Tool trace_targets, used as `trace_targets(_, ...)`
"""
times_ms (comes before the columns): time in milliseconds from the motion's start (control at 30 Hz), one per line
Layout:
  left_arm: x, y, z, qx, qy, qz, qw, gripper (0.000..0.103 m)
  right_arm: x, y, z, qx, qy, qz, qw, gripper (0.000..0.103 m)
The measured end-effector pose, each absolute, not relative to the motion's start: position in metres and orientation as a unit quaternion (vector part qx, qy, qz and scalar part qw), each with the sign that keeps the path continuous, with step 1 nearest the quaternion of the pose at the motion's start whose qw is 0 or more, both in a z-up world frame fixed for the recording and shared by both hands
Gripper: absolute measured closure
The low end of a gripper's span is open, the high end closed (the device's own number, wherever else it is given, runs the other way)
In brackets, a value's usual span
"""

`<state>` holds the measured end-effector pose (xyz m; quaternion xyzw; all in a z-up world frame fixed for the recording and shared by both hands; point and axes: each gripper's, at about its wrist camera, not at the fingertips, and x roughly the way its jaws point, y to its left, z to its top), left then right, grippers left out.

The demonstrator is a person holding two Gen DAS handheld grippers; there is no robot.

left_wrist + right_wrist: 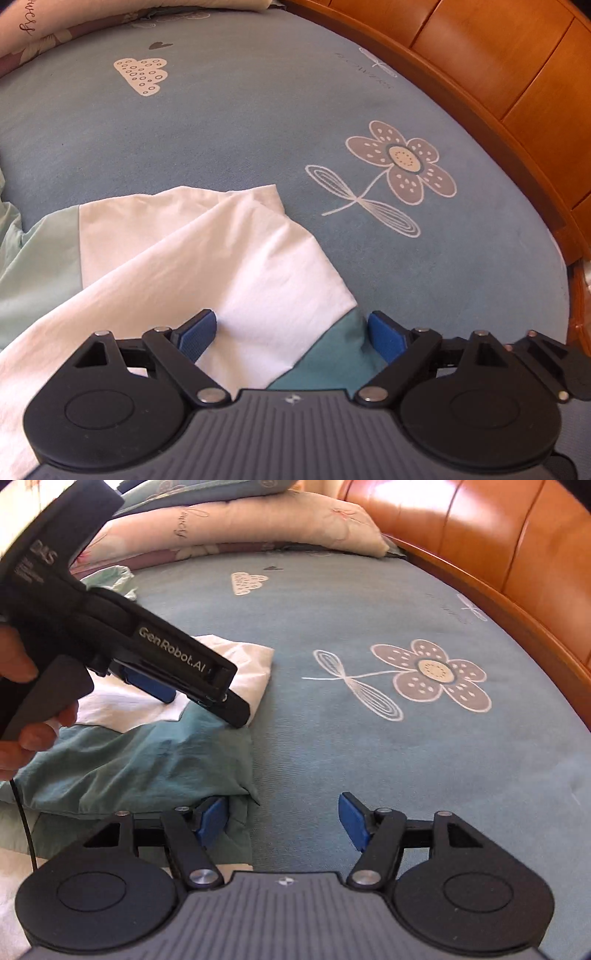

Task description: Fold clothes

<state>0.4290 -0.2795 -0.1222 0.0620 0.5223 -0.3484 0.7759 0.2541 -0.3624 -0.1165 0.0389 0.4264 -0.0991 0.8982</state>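
Bed sheet (pixel 229 122): muted grey-blue, printed with scattered motifs. Flower motif (pixel 402 162): grey-brown petals with white dots and white outline, cream centre ringed in dark teal, white line-drawn stem and leaves. Cloud motif (pixel 142 75): cream with dark ringed dots; a small dark heart (pixel 160 45) above it. Garment (pixel 207 251): colour-blocked, white middle panel, pale mint panel toward the bed's left edge, darker teal panel (pixel 147 760) nearest the cameras. Pillow (pixel 236 524) at the bed's far edge: cream-pink, faint floral print, dark script lettering. Bed frame (pixel 498 74): glossy orange-brown wood. Left gripper (pixel 291 334) and right gripper (pixel 282 821): black bodies, blue pads on fingers (pixel 351 818).
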Motion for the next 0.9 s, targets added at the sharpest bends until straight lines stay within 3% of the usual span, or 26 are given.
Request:
trace_targets(133,0.431,-0.295,-0.125,0.102,0.503,-0.333,0.791,0.009,0.242,-0.394,-0.127,0.089,0.457,-0.167,0.869,0.034)
trace_targets(267,0.434,-0.283,-0.108,0.059,0.507,-0.337,0.791,0.010,0.230,-0.399,-0.112,0.061,0.428,-0.102,0.896,0.034)
trace_targets(567,0.441,-0.259,-0.087,-0.013,0.554,-0.340,0.760,0.010,0.240,-0.301,-0.128,-0.216,0.349,0.017,0.912,0.034)
trace_targets(633,0.440,-0.263,-0.093,-0.004,0.560,-0.355,0.749,0.009,0.244,-0.282,-0.132,-0.271,0.311,0.003,0.911,0.026)
trace_targets(833,0.452,-0.274,-0.126,0.035,0.563,-0.344,0.751,0.008,0.239,-0.276,-0.134,-0.373,0.228,-0.052,0.898,0.026)
trace_targets(900,0.454,-0.278,-0.126,0.048,0.556,-0.347,0.754,0.007,0.237,-0.287,-0.134,-0.394,0.237,-0.071,0.885,0.026)
